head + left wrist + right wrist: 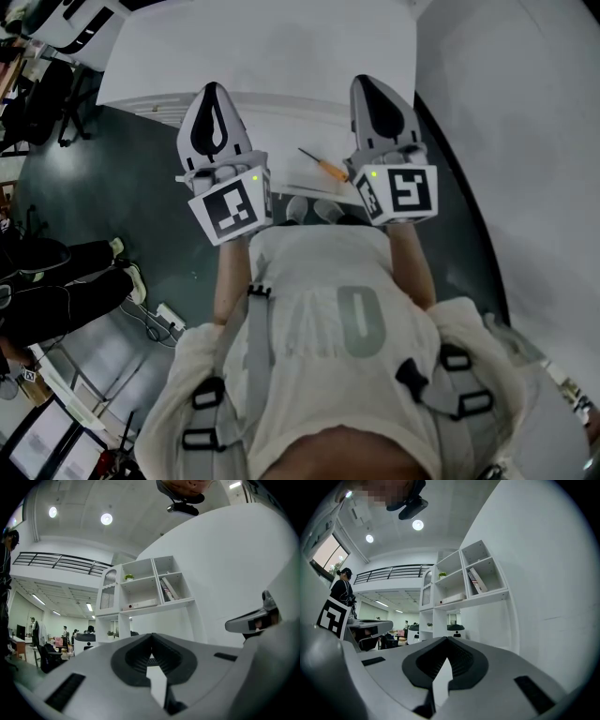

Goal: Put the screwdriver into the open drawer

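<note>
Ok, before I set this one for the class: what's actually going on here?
A person holds a two-jaw gripper in each hand, both pointing out in front at about level. The left gripper and the right gripper are both shut with nothing between their jaws. The orange-handled screwdriver lies on a white surface below and between them, and neither gripper touches it. The head view does not show clearly whether that surface is the drawer.
</note>
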The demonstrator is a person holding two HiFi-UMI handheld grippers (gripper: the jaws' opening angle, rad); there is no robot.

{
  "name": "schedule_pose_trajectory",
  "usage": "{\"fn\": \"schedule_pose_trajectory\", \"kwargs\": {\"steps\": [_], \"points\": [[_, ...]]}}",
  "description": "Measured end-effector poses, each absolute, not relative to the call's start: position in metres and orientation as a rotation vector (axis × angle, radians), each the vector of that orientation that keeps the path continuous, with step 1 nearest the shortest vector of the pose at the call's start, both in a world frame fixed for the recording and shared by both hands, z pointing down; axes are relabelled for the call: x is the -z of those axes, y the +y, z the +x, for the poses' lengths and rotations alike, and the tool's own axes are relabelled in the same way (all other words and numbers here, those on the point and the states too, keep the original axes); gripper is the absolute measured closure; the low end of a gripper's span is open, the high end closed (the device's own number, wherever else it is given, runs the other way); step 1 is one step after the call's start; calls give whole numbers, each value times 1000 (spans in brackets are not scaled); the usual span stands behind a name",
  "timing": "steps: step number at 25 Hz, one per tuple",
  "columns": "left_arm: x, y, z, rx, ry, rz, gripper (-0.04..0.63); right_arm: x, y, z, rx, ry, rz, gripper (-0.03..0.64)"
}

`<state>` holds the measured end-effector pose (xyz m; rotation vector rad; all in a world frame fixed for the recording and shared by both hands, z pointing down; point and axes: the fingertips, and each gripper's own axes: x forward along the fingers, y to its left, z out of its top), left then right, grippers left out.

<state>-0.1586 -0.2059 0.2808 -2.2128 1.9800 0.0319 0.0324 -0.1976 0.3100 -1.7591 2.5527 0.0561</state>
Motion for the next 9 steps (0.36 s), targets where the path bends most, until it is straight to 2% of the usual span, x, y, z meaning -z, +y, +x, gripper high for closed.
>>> {"fn": "schedule_pose_trajectory", "kwargs": {"steps": [9], "points": [[-282, -207, -165, 19, 1986, -2198, 589, -301, -200, 32, -91, 2567, -1756, 612]]}}
